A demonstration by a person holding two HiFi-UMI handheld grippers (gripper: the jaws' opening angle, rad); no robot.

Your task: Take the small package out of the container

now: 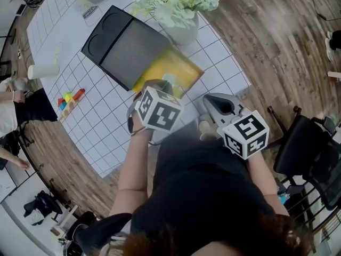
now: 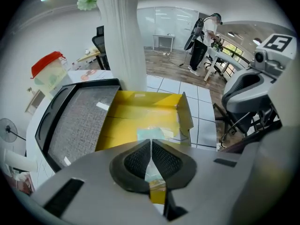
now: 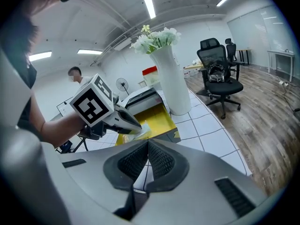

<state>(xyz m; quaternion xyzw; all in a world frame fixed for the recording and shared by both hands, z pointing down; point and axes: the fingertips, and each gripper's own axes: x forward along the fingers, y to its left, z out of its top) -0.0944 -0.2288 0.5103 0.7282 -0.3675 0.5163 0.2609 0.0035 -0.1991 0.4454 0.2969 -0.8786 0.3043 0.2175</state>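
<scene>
The person is wearing a black top (image 1: 202, 191). The left gripper (image 2: 151, 143) and right gripper (image 3: 146, 144) are showing grey shells, dark ribbed fingers (image 2: 136, 161) and white black-marked cubes (image 1: 159, 110).

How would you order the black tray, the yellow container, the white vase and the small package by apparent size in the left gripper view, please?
1 and 2: black tray and yellow container look alike; the left gripper hides part of the container.
3: white vase.
4: small package, partly hidden too.
</scene>
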